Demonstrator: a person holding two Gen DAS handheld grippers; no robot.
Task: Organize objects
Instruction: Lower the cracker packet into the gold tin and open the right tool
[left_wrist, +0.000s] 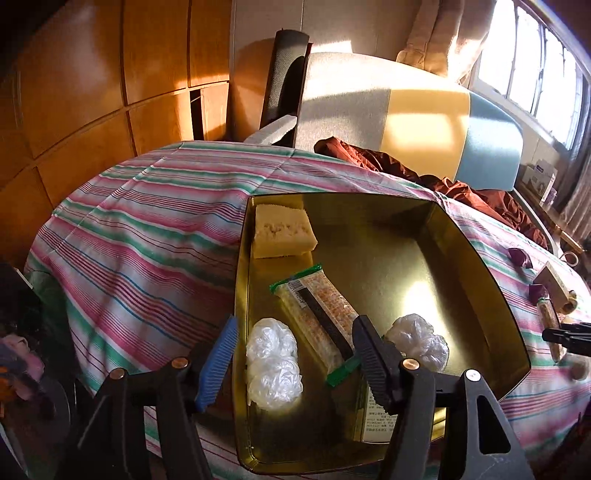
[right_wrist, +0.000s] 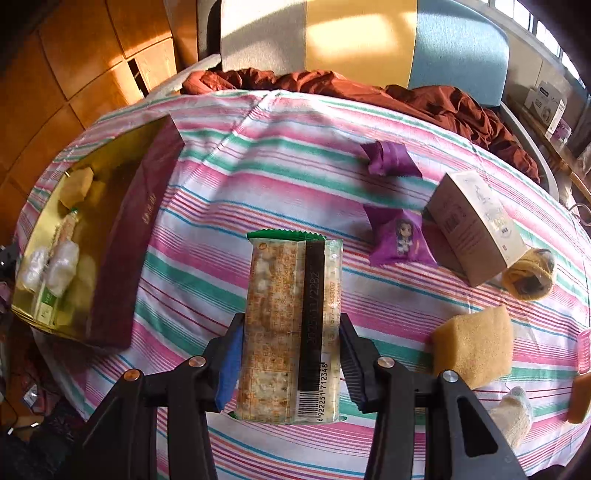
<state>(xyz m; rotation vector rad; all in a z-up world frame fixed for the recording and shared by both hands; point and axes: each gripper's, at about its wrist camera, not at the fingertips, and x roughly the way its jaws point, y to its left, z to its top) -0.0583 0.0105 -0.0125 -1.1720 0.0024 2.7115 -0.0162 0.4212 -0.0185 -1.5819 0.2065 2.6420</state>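
A gold tin box (left_wrist: 491, 295) lies on the striped tablecloth. It holds a yellow sponge (left_wrist: 282, 230), a wrapped snack bar (left_wrist: 317, 314) and clear plastic balls (left_wrist: 271, 362). My left gripper (left_wrist: 295, 362) hovers open over the tin's near end, holding nothing. In the right wrist view my right gripper (right_wrist: 291, 354) is shut on a second snack bar (right_wrist: 291, 325), with both pads against its sides. The tin (right_wrist: 122, 236) shows at left there, with a maroon outer wall.
On the cloth to the right lie two purple packets (right_wrist: 400, 240), a white carton (right_wrist: 476, 225), a yellow sponge (right_wrist: 472, 347), a rolled yellow cloth (right_wrist: 528, 275) and a white sock (right_wrist: 513, 410). A brown garment (right_wrist: 424, 99) and a chair (right_wrist: 369, 40) stand behind.
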